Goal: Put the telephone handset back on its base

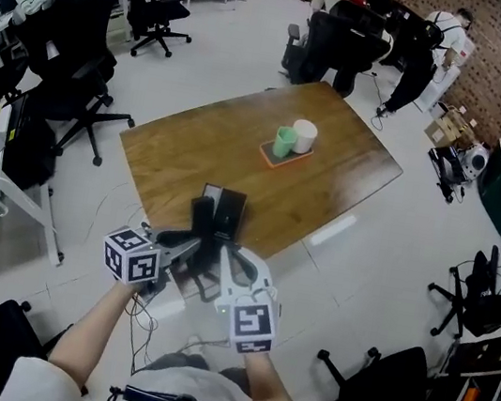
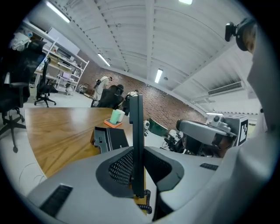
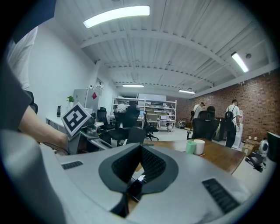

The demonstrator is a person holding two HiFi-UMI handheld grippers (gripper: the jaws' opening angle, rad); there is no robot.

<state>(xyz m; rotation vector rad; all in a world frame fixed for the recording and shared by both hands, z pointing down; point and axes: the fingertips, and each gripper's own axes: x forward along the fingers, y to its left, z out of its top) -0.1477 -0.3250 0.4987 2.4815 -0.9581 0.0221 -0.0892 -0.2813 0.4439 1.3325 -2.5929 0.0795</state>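
Observation:
The black telephone base (image 1: 231,211) lies at the near edge of the wooden table (image 1: 183,150); the left gripper view shows the base (image 2: 109,139) just ahead and to the left. My left gripper (image 1: 188,243) (image 2: 138,153) is shut on the black handset (image 1: 201,216) (image 2: 135,131), which stands edge-on between the pads, its coiled cord (image 2: 148,205) hanging below. It is close beside the base, on its left. My right gripper (image 1: 229,263) (image 3: 140,151) is next to it at the table's near edge, jaws shut with nothing in them.
A green cup (image 1: 284,141) and a white cup (image 1: 304,136) stand on an orange tray (image 1: 285,157) farther back on the table. Black office chairs (image 1: 72,70) ring the table, and people (image 1: 443,46) are working at the far right by the brick wall.

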